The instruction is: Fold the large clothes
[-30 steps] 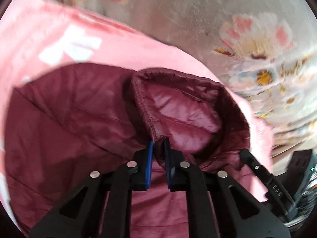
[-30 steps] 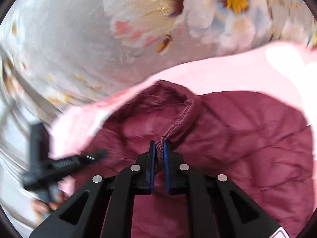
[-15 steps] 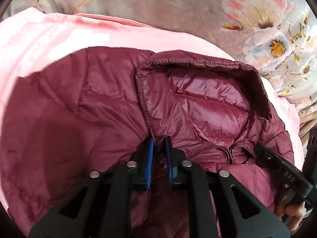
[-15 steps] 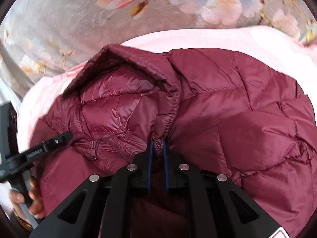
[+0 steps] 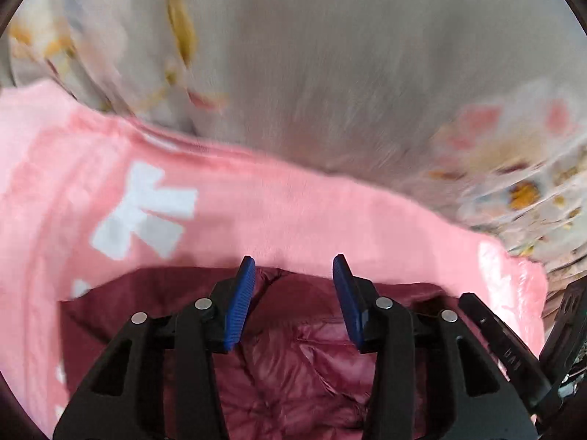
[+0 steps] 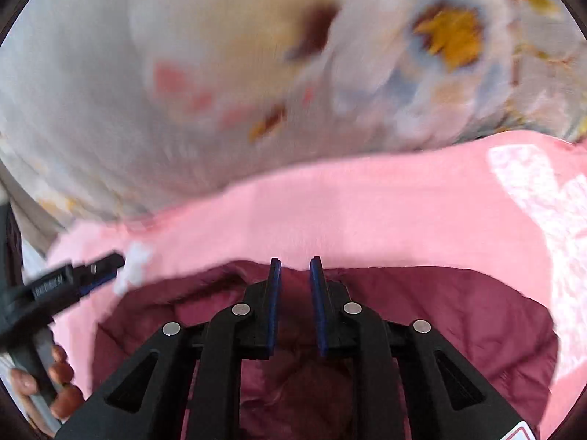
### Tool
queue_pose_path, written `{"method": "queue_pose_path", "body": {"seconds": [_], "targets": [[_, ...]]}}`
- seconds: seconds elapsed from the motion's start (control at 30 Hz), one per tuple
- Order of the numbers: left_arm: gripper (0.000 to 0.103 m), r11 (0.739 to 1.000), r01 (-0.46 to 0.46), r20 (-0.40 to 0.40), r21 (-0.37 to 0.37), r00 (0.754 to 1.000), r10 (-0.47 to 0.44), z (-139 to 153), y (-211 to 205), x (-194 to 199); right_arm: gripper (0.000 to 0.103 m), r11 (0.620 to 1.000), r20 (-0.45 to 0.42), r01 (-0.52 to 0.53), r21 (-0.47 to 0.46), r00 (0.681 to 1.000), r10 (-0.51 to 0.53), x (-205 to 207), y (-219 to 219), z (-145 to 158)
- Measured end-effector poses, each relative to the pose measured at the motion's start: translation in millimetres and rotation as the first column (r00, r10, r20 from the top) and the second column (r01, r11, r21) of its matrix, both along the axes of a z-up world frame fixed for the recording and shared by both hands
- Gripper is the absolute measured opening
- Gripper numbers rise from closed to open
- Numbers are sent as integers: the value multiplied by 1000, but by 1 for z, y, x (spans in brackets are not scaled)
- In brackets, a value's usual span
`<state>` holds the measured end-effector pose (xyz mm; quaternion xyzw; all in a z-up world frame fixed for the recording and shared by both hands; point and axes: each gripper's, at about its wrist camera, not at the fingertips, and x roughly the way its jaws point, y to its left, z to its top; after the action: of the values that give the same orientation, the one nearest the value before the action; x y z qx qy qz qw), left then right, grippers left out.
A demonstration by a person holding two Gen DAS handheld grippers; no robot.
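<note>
A maroon quilted puffer jacket (image 5: 293, 359) lies on a pink blanket (image 5: 279, 205), low in both wrist views. My left gripper (image 5: 293, 267) hovers over the jacket's top edge; its jaws are opening, with a wide gap and no fabric pinched between the blue pads (image 5: 240, 304). My right gripper (image 6: 295, 266) is above the jacket (image 6: 458, 315) too; its jaws are opening with a narrower gap, and nothing is pressed between its pads (image 6: 274, 304). Both views are motion-blurred.
Grey floral bedding (image 5: 348, 73) fills the upper half of each view, beyond the pink blanket (image 6: 367, 212). The other gripper's tip shows at the right edge (image 5: 506, 344) and at the left edge (image 6: 66, 282), with a hand (image 6: 40, 385) on its handle.
Both grippers let go of the jacket's collar and opened, the left wider. Both pulled back and tilted up, so the jacket sits lower in view and more blanket and bedding shows.
</note>
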<state>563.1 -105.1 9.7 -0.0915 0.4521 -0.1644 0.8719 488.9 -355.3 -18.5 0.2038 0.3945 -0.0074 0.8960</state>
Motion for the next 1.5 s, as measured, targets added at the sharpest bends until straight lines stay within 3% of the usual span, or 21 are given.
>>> {"method": "queue_pose_path", "body": {"seconds": [0.1,0.2,0.23,0.33,0.53,0.8,1.5], "targets": [[39,999,51,-52,5,997,-51,-27,-2,-7,16,997,-19,-52,-57,999,51,-15,10,-14],[40,993,72,-31,94,997,-70,-46,2,-21,14,987,-30,-67,-145,998,64,-31,12,-26],[41,991,73,-36,108,997,-69,-53,5,-23,8,984,-31,-71,-164,997,66,-33,11,-31],[42,995,80,-26,65,997,-79,-70,16,-25,6,981,-16,-77,-176,997,75,-36,7,-38],[42,983,70,73,171,994,-84,-74,1,-38,6,978,3,-70,-197,997,72,-37,10,-44],[42,970,69,97,235,991,-94,-74,-8,-39,6,978,4,-70,-197,997,72,-37,9,-43],[44,960,63,111,271,989,-96,-76,-11,-40,6,979,2,-67,-190,998,69,-37,10,-41]]}}
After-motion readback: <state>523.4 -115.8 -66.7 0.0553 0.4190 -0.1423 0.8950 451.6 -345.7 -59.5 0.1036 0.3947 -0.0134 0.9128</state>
